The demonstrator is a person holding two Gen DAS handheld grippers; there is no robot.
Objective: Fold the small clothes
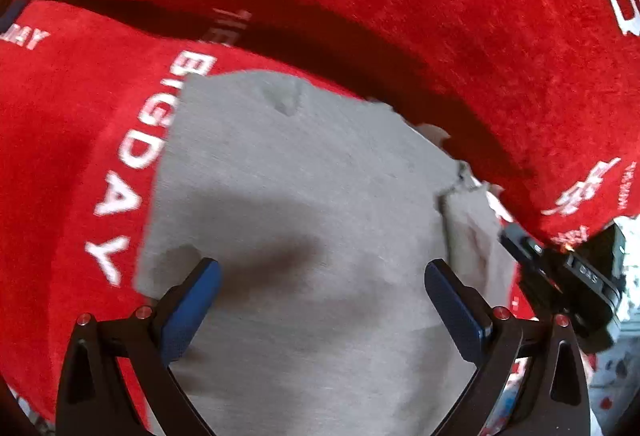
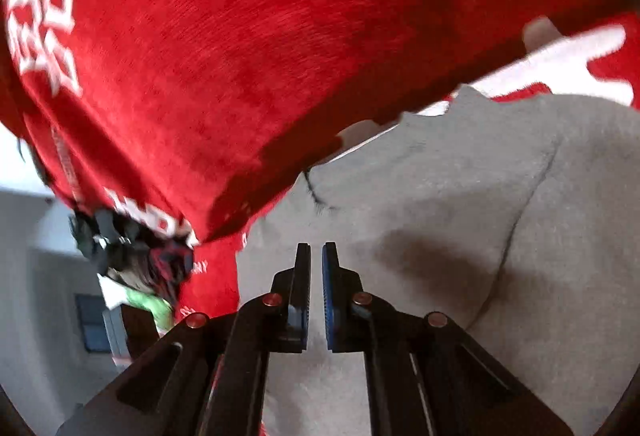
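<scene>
A small grey garment [image 1: 304, 171] lies spread on a red cloth [image 1: 72, 115] printed with white letters. My left gripper [image 1: 322, 272] hovers over the garment's near part, pointing steeply down, its blue-padded fingers [image 1: 196, 296] wide open with only flat grey fabric below them. The garment's right edge is bunched into a small flap [image 1: 472, 232]. In the right wrist view the same grey garment [image 2: 460, 220] fills the lower right, with a curved seam across it. My right gripper [image 2: 316, 250] is over its left part, jaws shut to a thin slit with nothing between them.
A thick red cushion or fold [image 2: 240, 55] with white print rises behind the garment and casts a dark shadow on it. A black tool body [image 1: 568, 276] sits at the garment's right edge. Dark and green clutter [image 2: 136, 268] and pale floor lie beyond the red cloth's left edge.
</scene>
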